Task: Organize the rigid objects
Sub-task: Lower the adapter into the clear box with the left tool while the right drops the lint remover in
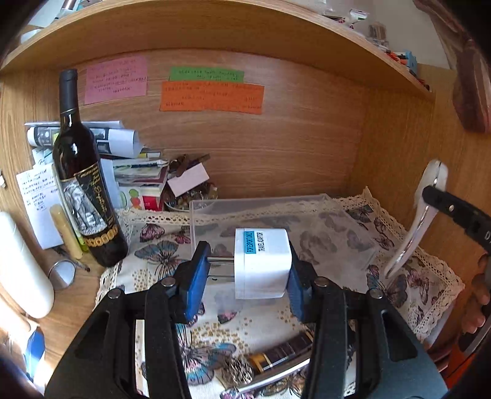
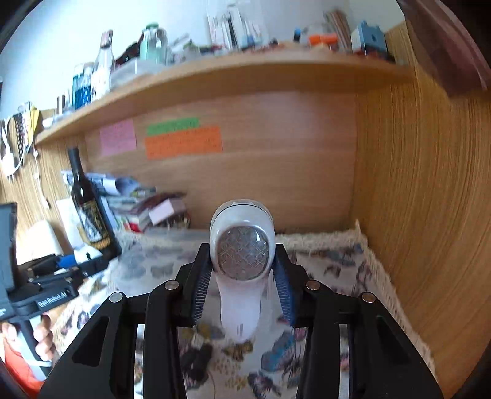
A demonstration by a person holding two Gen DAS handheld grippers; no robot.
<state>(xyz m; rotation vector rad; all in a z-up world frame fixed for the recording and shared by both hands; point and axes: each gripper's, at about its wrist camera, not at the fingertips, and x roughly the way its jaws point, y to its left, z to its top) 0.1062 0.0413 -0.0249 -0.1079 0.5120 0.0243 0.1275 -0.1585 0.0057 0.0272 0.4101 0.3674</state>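
My left gripper [image 1: 245,270] is shut on a white travel adapter [image 1: 262,264] with a blue label, its metal prongs against the left pad, held above the butterfly cloth [image 1: 172,276] in front of a clear plastic box [image 1: 276,221]. My right gripper [image 2: 242,270] is shut on a white lint shaver [image 2: 242,248], its round metal mesh head facing the camera, held above the cloth. The shaver also shows at the right of the left wrist view [image 1: 420,218]. The left gripper shows at the left of the right wrist view [image 2: 61,270].
A dark wine bottle [image 1: 83,184] stands at the left beside stacked papers and books [image 1: 122,159]. A white bottle [image 1: 21,264] and small mirror [image 1: 61,273] lie left. A brown lighter-like item and keys [image 1: 276,356] lie on the cloth. Wooden walls and a shelf [image 1: 214,27] enclose the desk.
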